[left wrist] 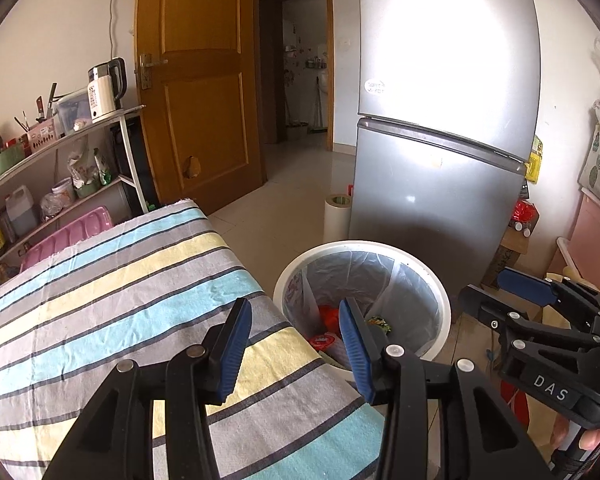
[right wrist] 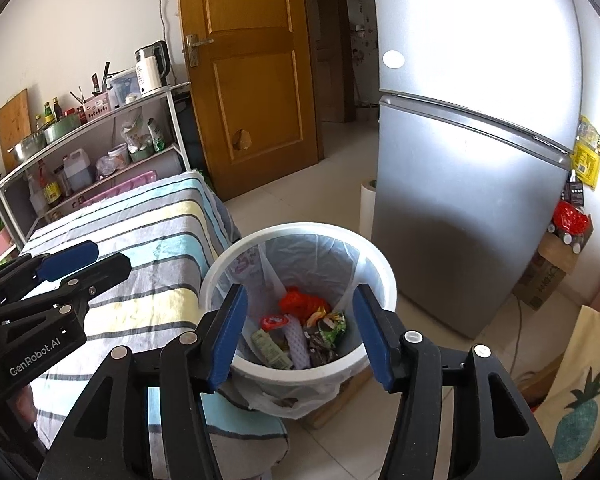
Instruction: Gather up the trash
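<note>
A white trash bin (right wrist: 300,233) with a clear liner stands on the floor between the striped table and the fridge. Inside lie a red wrapper (right wrist: 303,303), a green snack packet (right wrist: 333,327) and other wrappers. My right gripper (right wrist: 300,336) hovers over the bin's near rim, open, with nothing between its blue pads. My left gripper (left wrist: 294,344) is over the table's corner beside the bin (left wrist: 440,294), also open and empty. The left wrist view shows the right gripper (left wrist: 496,296) at the right edge. The right wrist view shows the left gripper (right wrist: 88,268) at the left.
A table under a striped cloth (left wrist: 112,292) fills the left. A silver fridge (left wrist: 440,160) stands behind the bin, with a white paper roll (left wrist: 337,216) beside it. A metal shelf (left wrist: 60,168) with kitchenware lines the left wall by a wooden door (left wrist: 204,80). A cardboard box (right wrist: 548,276) sits right of the fridge.
</note>
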